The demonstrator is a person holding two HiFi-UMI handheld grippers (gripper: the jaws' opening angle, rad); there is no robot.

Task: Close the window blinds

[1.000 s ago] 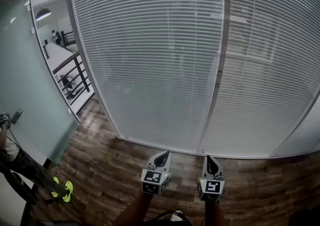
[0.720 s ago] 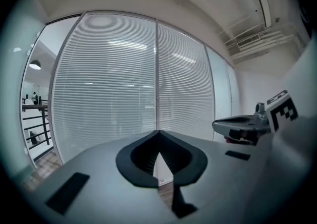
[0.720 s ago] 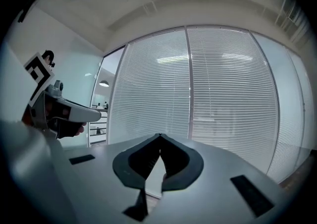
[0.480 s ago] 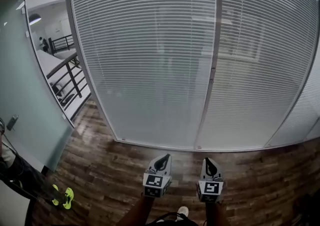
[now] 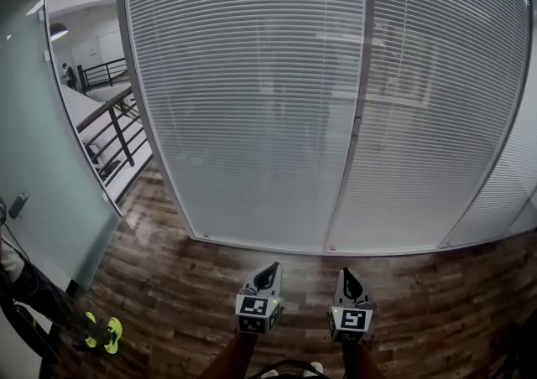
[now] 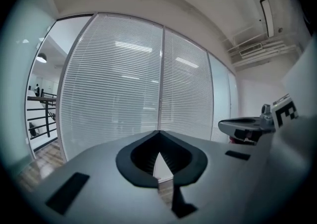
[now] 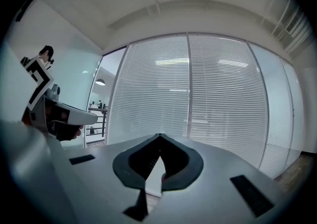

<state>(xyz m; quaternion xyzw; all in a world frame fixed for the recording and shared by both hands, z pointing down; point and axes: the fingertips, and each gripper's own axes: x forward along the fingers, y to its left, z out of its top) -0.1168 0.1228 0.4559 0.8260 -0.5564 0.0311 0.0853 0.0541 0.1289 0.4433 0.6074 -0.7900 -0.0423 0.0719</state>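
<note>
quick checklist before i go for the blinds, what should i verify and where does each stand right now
1. Left gripper free: ok, jaws together with nothing between them.
2. Right gripper free: ok, jaws together, nothing held.
3. Grippers at the blinds: not ok, both are low over the wood floor, short of the slats.
4. Slats shut: not ok, the room behind shows through them.
5. Wand or cord to turn the slats found: cannot tell, none can be made out in any view.
</note>
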